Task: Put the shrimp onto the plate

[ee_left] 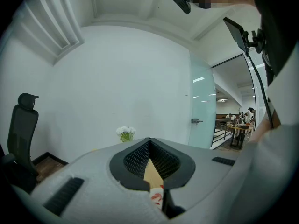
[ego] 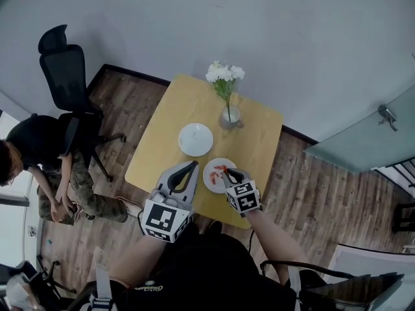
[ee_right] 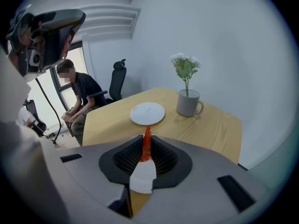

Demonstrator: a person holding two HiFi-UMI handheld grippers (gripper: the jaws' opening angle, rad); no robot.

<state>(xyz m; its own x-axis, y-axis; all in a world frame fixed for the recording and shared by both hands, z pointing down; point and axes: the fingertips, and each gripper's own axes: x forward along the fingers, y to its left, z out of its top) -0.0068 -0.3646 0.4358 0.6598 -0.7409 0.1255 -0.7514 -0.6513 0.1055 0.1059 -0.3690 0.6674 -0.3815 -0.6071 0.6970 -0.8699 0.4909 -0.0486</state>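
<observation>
Right claw (ee_right: 145, 138) pinching orange shrimp (ee_right: 146, 148) above plate (ee_right: 142, 177); left claw (ee_left: 150, 143) closed, empty. Shirt (ego: 201, 271) script unreadable.

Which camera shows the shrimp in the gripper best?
The right gripper view: the orange shrimp stands pinched in the jaws of the right hand-held gripper. The head view shows only small red specks on the near plate; the left gripper view catches a red sliver.
</observation>
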